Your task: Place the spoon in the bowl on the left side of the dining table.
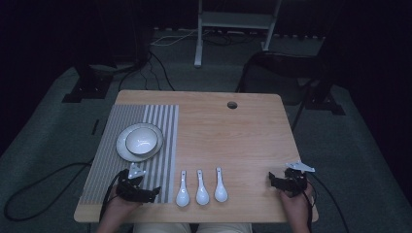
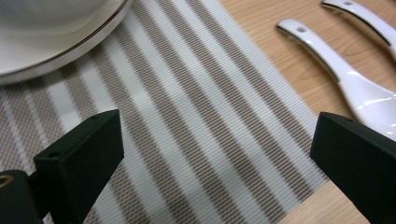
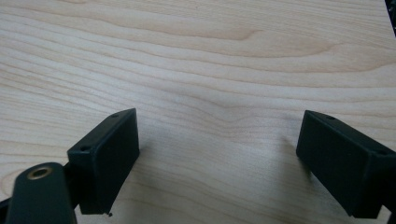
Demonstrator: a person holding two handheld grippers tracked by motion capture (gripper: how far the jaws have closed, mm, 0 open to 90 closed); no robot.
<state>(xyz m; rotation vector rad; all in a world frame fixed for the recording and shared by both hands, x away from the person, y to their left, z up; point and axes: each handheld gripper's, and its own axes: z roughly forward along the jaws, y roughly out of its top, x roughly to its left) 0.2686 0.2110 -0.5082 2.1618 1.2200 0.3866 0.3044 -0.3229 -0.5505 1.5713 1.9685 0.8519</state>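
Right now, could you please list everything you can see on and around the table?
table: 1, light wood, centre, with a round hole near its far edge
mat: 1, grey and white striped, left part of table
plate: 1, white, on mat
bowl: 1, white, on plate
spoons: 3, white, side by side on bare wood right of mat, near edge
frame: 1, white, on floor beyond table
cables: several, black, on floor
left gripper: 1, black, open, over mat's near end
right gripper: 1, black, open, over bare wood at right
hands: 2, near edge, each holding a gripper
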